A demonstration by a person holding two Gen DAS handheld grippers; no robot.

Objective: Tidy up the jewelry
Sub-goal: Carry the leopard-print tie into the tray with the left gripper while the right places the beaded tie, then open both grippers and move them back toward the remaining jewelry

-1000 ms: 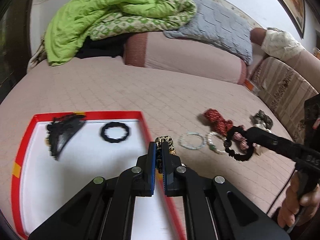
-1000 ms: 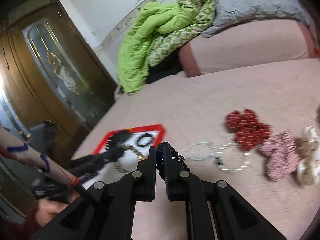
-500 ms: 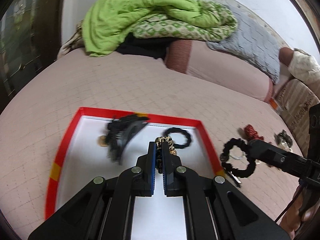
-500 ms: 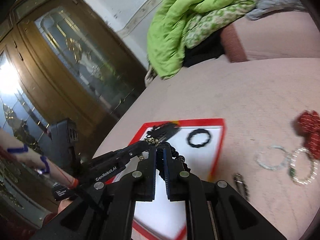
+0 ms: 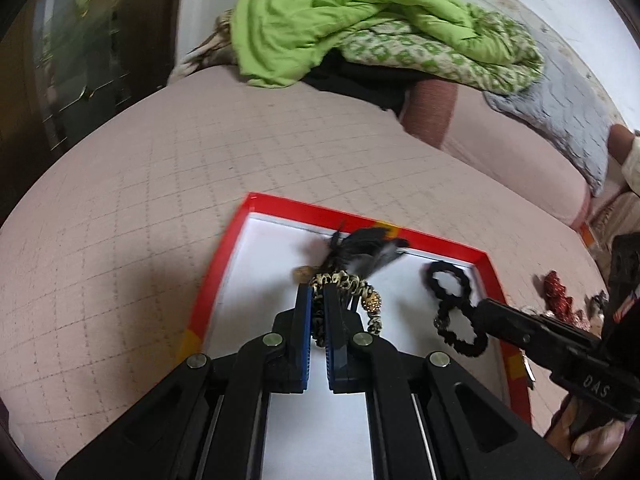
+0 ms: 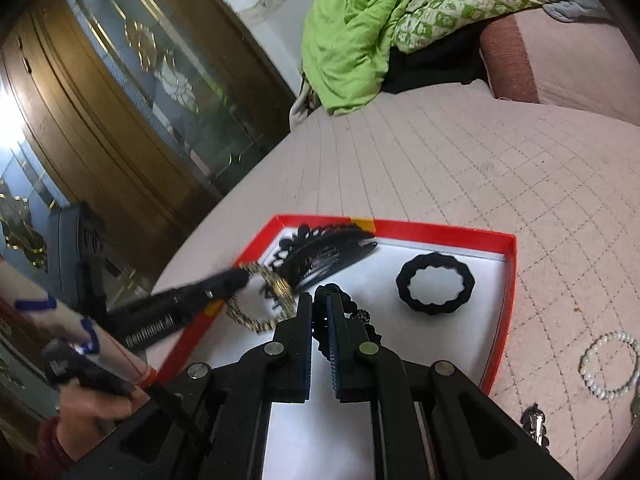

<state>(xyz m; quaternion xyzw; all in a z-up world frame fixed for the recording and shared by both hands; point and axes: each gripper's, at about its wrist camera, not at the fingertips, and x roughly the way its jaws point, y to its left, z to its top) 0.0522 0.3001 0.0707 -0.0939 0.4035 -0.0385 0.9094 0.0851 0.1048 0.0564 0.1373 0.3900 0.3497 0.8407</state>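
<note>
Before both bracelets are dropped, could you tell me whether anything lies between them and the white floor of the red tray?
Partly: under the leopard bracelet lies the black hair comb; under the black beaded bracelet, bare red tray floor.

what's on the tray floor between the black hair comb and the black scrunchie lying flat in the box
Bare white tray floor. In the right wrist view nothing lies between the black hair comb and the flat black scrunchie.

Both grippers angle downward — left gripper point(image 5: 317, 300) and right gripper point(image 6: 319, 308) clamped shut.
</note>
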